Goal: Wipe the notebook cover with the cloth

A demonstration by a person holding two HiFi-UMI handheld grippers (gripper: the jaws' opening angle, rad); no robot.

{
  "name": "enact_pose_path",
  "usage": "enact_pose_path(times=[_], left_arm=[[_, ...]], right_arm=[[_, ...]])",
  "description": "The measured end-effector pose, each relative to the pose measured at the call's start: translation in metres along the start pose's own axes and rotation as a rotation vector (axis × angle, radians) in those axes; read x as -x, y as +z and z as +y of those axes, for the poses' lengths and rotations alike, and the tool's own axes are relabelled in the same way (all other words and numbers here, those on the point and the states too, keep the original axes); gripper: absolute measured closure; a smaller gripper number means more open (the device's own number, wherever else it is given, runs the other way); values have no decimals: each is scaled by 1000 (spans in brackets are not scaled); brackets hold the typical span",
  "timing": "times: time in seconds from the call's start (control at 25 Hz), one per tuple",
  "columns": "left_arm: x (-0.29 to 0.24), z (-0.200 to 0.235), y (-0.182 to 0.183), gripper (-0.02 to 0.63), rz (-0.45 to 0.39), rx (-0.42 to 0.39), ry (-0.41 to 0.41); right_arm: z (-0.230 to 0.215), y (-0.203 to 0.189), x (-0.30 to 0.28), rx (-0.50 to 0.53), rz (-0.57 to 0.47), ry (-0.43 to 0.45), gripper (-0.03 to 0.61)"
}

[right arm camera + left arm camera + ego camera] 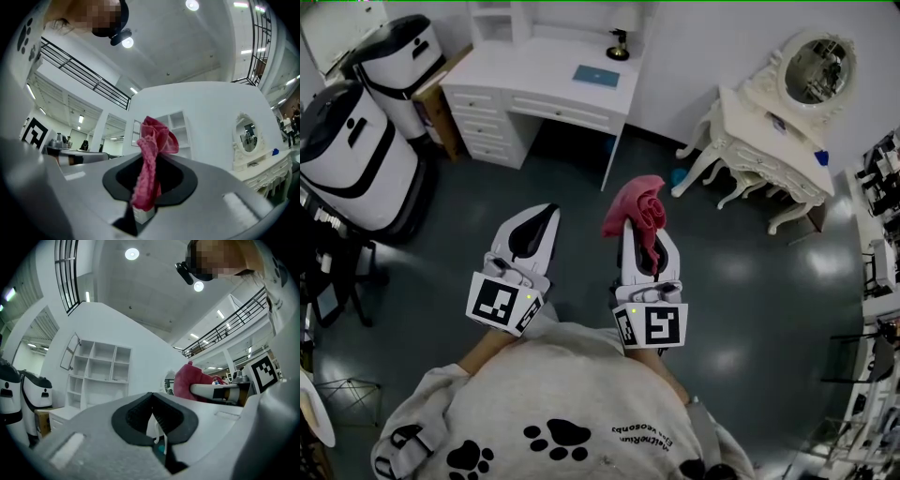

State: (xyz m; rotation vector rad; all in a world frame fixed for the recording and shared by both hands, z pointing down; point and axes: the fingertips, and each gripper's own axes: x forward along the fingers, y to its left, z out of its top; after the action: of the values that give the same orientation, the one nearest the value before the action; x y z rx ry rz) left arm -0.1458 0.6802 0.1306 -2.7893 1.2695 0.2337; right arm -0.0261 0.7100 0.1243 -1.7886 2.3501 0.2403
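Near my chest, my right tongs [649, 239] clench the red cloth [636, 202], carried ready for wiping; left tongs [534, 220] pinched together, empty; the notebook [596, 75] waits on the far counter [544, 64]

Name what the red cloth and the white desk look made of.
The cloth looks like soft matte knit or terry: it bunches in folds, nubbly edge. The desk is probably painted wood or board: smooth white top, panelled drawers.

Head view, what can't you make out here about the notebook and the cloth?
Notebook: too small and far on the white desk in the head view; cover condition unreadable.
Cloth: bunched, its lower part hidden inside the right tongs in head and right gripper views.
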Motion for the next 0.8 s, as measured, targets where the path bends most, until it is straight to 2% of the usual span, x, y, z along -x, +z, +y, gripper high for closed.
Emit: enact_pose_path(times=[0.44, 0.6, 0.8], left_arm=[[-63, 48, -17, 618, 10, -32, 23], [-105, 82, -28, 618, 10, -32, 10], [-167, 129, -33, 618, 7, -33, -15]], right_arm=[[-17, -27, -77, 63, 25, 23, 522], [-30, -50, -129, 103, 66, 15, 523], [-47, -58, -208, 117, 53, -6, 523]])
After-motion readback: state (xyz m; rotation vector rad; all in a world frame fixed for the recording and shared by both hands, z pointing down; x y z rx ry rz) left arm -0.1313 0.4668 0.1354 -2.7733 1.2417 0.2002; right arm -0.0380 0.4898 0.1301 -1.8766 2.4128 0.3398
